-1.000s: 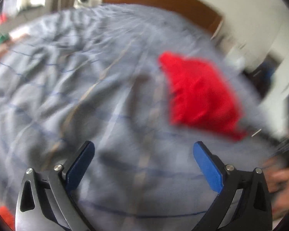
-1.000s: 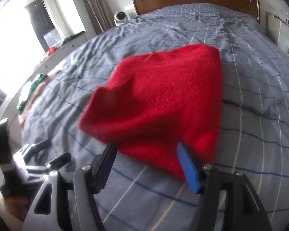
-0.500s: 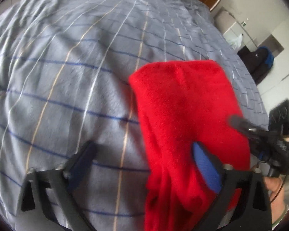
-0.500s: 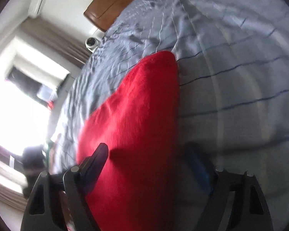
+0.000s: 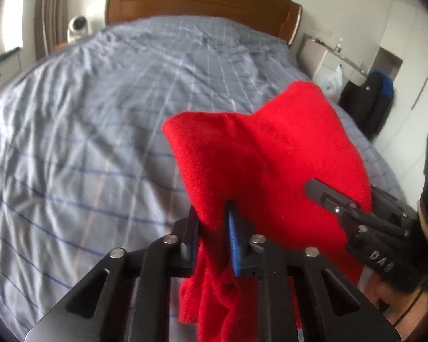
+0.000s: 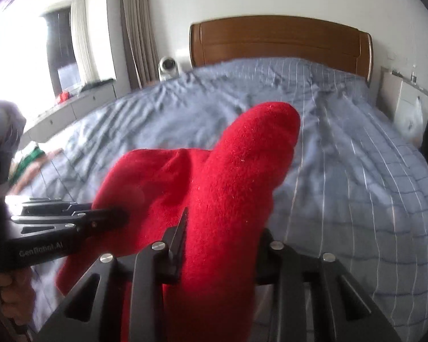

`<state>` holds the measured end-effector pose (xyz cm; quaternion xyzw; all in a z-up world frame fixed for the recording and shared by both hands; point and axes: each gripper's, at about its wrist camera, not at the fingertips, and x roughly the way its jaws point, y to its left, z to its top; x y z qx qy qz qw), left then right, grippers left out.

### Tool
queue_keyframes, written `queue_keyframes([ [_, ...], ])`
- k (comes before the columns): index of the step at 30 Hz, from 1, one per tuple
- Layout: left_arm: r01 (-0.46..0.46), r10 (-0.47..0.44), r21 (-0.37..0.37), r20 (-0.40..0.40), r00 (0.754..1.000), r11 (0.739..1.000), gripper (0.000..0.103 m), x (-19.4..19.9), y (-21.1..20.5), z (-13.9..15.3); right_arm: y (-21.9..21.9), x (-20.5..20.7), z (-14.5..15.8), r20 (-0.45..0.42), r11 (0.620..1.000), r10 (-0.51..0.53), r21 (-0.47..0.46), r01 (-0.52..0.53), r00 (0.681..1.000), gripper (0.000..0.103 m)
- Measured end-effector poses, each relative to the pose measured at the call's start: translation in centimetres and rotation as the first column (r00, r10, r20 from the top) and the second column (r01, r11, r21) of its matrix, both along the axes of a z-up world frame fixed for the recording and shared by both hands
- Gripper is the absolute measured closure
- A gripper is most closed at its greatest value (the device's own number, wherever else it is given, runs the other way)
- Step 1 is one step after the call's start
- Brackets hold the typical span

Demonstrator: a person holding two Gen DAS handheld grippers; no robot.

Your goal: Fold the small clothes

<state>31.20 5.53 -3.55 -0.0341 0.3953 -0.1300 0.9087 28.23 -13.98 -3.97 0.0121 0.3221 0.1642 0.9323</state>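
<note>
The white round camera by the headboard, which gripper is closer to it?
Left, though only by its side. The white camera stands off the bed's left edge; the left gripper and right gripper both clamp the red garment far from it.

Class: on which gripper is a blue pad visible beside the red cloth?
The left gripper: a blue pad shows against the red cloth. The right gripper shows only black jaws.
</note>
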Motion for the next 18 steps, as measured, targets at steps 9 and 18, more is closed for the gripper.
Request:
queue_keyframes([
  [9,-0.177,0.113,0.305,0.217,0.970,0.936,0.001,-7.9,0.6,-0.4,-4.2,-2.9,-0.7,-0.111,0.982,-0.168,-0.102,0.157,0.979,0.006],
  [18,-0.197,0.178,0.213,0.105,0.978,0.957,0.000,-18.2,0.5,2.4,-3.9,-17.0,2.5,-0.115,0.981,-0.153,-0.141,0.136,0.982,0.001],
])
